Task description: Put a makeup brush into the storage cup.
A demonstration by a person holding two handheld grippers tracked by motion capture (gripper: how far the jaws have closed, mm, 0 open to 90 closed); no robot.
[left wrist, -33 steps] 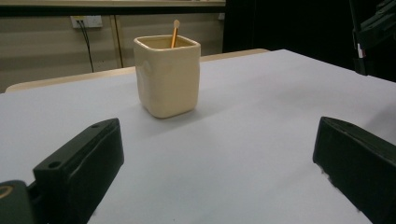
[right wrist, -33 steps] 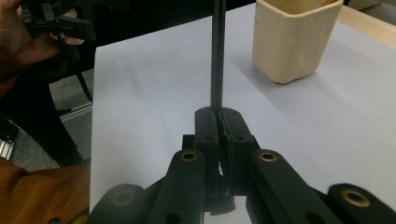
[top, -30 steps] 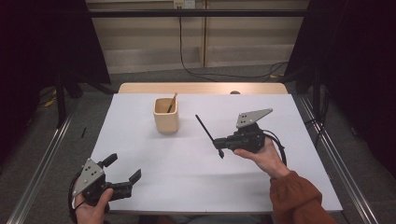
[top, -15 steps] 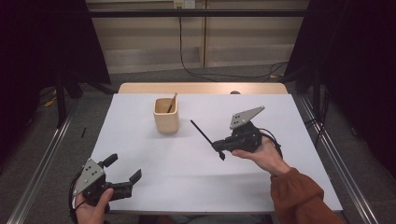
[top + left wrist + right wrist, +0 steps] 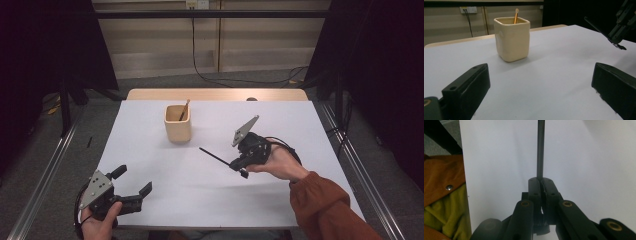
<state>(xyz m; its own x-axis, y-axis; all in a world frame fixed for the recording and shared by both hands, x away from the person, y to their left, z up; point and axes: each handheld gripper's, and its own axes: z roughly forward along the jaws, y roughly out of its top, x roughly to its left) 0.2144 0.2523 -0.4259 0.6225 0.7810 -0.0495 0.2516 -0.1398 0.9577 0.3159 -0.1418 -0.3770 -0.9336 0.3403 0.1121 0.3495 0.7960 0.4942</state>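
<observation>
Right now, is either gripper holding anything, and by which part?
The right gripper is shut on a thin black stick, clamped near one end, the rest pointing toward the cream square cup. The left gripper is open, holding nothing.

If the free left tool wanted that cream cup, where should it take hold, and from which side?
Probably across the cup at mid-height, coming in level from the person's side. It stands upright with flat sides, and the left tool is open and already faces it across bare table. Coming from above risks hitting the stick that leans out of the top.
</observation>
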